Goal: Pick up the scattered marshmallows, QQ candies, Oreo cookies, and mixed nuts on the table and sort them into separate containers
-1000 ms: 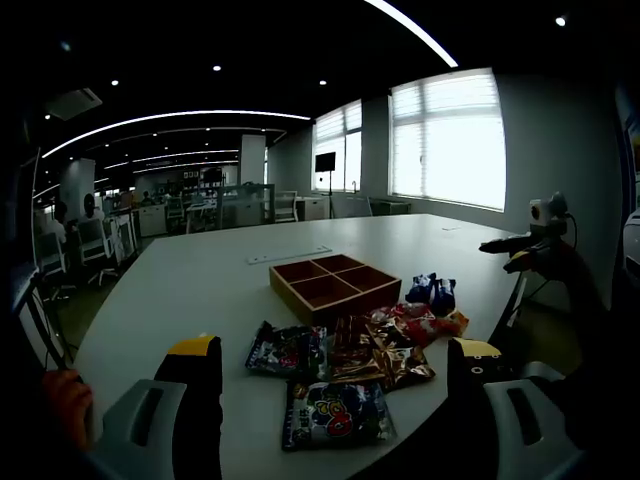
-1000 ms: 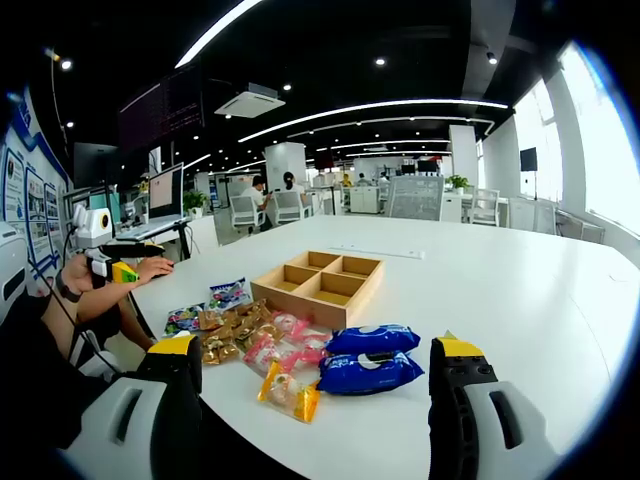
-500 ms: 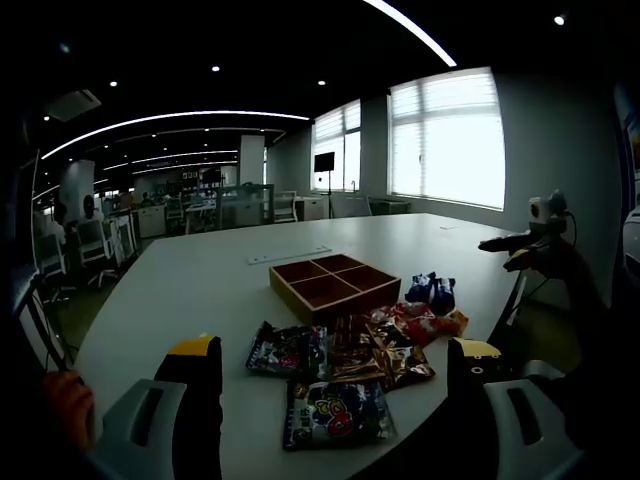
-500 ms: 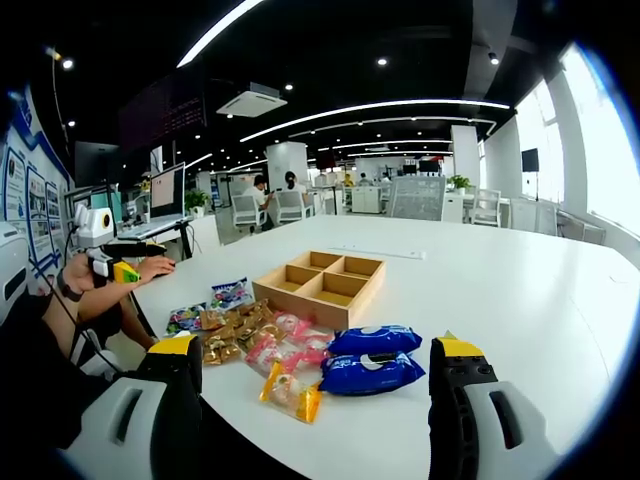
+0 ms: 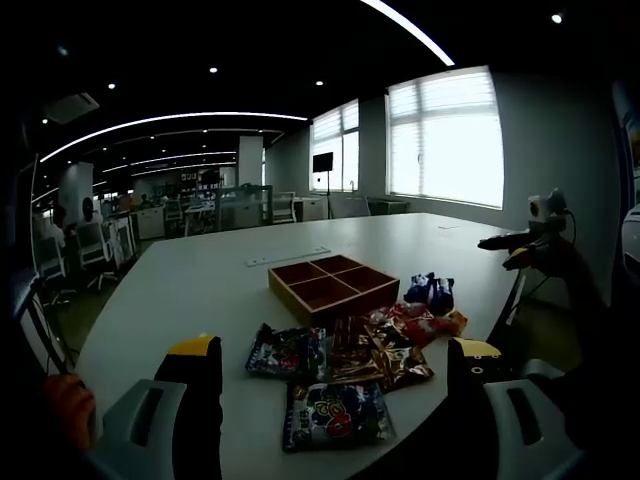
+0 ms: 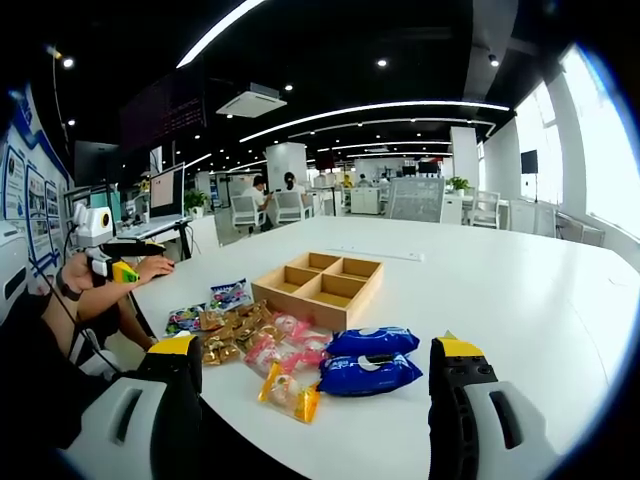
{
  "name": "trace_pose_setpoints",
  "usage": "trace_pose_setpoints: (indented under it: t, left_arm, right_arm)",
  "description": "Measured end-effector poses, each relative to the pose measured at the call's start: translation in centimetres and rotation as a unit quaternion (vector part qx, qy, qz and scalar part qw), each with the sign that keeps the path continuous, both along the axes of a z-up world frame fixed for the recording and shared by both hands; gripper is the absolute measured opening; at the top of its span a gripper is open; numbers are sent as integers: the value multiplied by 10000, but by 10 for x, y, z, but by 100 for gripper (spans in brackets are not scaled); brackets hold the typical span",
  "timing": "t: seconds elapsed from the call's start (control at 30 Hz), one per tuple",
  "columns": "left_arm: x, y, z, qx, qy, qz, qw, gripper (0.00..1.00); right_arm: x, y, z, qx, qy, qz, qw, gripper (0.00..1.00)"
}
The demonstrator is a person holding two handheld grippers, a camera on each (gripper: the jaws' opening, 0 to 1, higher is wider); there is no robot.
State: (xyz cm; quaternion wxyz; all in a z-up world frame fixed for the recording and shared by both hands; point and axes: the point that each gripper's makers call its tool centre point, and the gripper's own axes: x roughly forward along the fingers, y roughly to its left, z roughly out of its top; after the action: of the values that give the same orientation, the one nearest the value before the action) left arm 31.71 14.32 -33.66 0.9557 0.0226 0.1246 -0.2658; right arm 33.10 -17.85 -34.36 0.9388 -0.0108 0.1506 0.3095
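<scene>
A wooden tray point(image 5: 333, 286) point(image 6: 322, 283) with four compartments sits on the white table point(image 5: 190, 280) point(image 6: 500, 300). Snack packets lie in a heap before it: two blue Oreo packs point(image 6: 370, 357) point(image 5: 431, 291), pink and red candy packets point(image 6: 275, 350) point(image 5: 415, 322), brown nut packets point(image 5: 375, 358) point(image 6: 225, 335), dark QQ candy bags point(image 5: 333, 414) point(image 5: 285, 350). My left gripper point(image 5: 335, 400) is open, hovering near the table edge short of the packets. My right gripper point(image 6: 315, 400) is open too, jaws wide on either side of the pile. The left gripper point(image 6: 100, 240), in a person's hand, shows at far left in the right gripper view; the right gripper point(image 5: 535, 240) at far right in the left gripper view.
A thin ruler-like strip point(image 5: 288, 256) point(image 6: 378, 252) lies on the table beyond the tray. Office chairs point(image 6: 245, 210) and desks stand in the background, with bright windows point(image 5: 448, 140) along one wall. A monitor point(image 6: 165, 195) stands behind the person's hand.
</scene>
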Motion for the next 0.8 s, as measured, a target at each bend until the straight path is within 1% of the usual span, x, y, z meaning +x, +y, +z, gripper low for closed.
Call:
trace_pose_setpoints:
  t: [0.8]
  left_arm:
    - [-1, -1, -2, 15, 19, -25, 10000, 97]
  right_arm:
    - [0, 1, -4, -52, 54, -2, 10000, 90]
